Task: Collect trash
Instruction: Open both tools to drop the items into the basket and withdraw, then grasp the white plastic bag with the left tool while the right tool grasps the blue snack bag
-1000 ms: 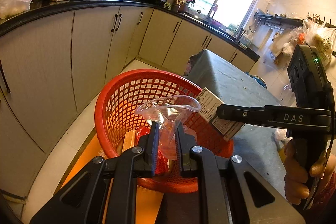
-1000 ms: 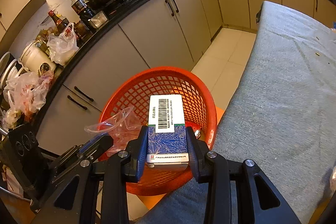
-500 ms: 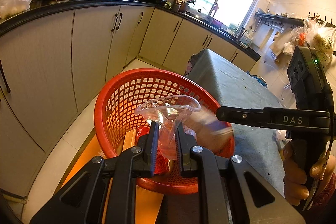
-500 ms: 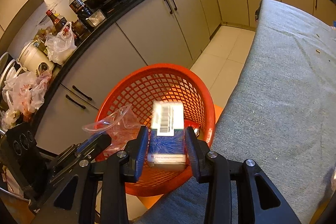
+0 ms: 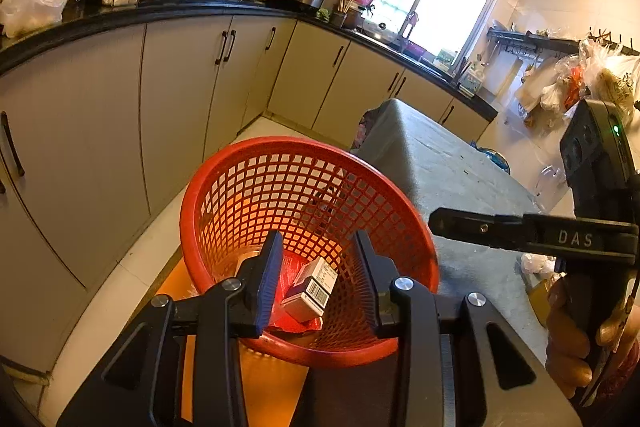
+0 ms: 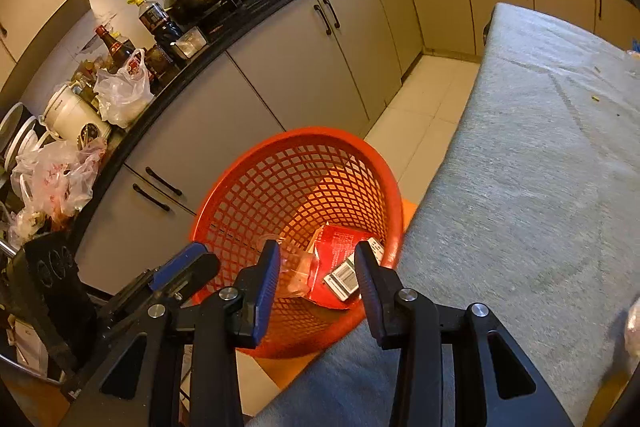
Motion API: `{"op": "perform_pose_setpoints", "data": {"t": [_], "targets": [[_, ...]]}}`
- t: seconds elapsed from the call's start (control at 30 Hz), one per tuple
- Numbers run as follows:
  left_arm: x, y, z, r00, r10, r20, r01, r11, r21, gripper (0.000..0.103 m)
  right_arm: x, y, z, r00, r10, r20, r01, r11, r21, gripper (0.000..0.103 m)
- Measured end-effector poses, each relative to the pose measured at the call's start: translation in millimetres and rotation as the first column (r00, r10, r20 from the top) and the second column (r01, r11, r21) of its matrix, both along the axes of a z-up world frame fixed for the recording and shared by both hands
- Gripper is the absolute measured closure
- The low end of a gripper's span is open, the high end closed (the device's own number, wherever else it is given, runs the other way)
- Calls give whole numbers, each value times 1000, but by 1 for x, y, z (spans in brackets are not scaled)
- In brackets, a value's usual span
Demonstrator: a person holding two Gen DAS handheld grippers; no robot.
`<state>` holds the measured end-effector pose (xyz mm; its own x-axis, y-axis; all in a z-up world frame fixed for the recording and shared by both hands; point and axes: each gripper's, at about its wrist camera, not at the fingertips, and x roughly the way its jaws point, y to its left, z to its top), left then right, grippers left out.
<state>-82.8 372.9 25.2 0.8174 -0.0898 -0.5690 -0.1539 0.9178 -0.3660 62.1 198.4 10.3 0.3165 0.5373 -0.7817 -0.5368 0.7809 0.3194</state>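
Here the drop-off step is under way: both grippers hang over the red basket (image 5: 256, 195) on the floor, just left of the cloth-covered table (image 6: 532, 155). The left gripper (image 5: 316, 267) is opening its jaws, with nothing between them; the right gripper (image 6: 316, 269) is also easing apart, empty. The small box (image 5: 310, 289) and clear bag (image 6: 294, 273) lie in the basket bottom. Next, probably, a search of the table for more trash.

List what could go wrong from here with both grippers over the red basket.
The left gripper, jaws opening and empty, and the right gripper hang close over the red basket; lifting away carelessly might clip its rim. The basket sits tight against the cloth-covered table, so a knock might tip it and spill the box.
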Motion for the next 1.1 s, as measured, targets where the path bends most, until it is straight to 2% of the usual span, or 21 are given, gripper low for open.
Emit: {"op": "perform_pose_setpoints", "data": {"t": [0.07,0.27,0.37,0.43,0.53,0.7,0.83,0.93,1.1], "targets": [[-3,-7,4,1000,1,14,-1,1000,13,63,-4,-7,2,1000,-6,22,6,1000,-1,59],[-10,-32,15,998,-36,48,34,999,26,60,-16,-35,10,998,-19,52,18,1000,25,59],[-10,-49,21,996,-67,63,65,997,30,59,-26,-53,15,995,-2,103,-2,999,41,59],[-9,-60,23,995,-82,64,80,996,39,58,-31,-67,15,989,-2,151,-5,999,46,54],[-5,-77,28,992,-107,59,104,993,54,58,-29,-82,12,993,-8,118,0,998,66,54],[3,-106,35,987,-153,50,150,986,67,55,-43,-116,30,988,-32,150,17,994,105,54],[17,-138,36,976,-217,18,215,975,57,55,-51,-160,46,981,-99,166,79,989,124,54],[31,-163,34,961,-277,-12,277,961,7,54,-56,-207,56,970,-176,170,153,978,142,54],[62,-212,30,924,-372,-86,367,928,-69,53,-65,-296,62,921,-348,177,321,933,162,54]]}}
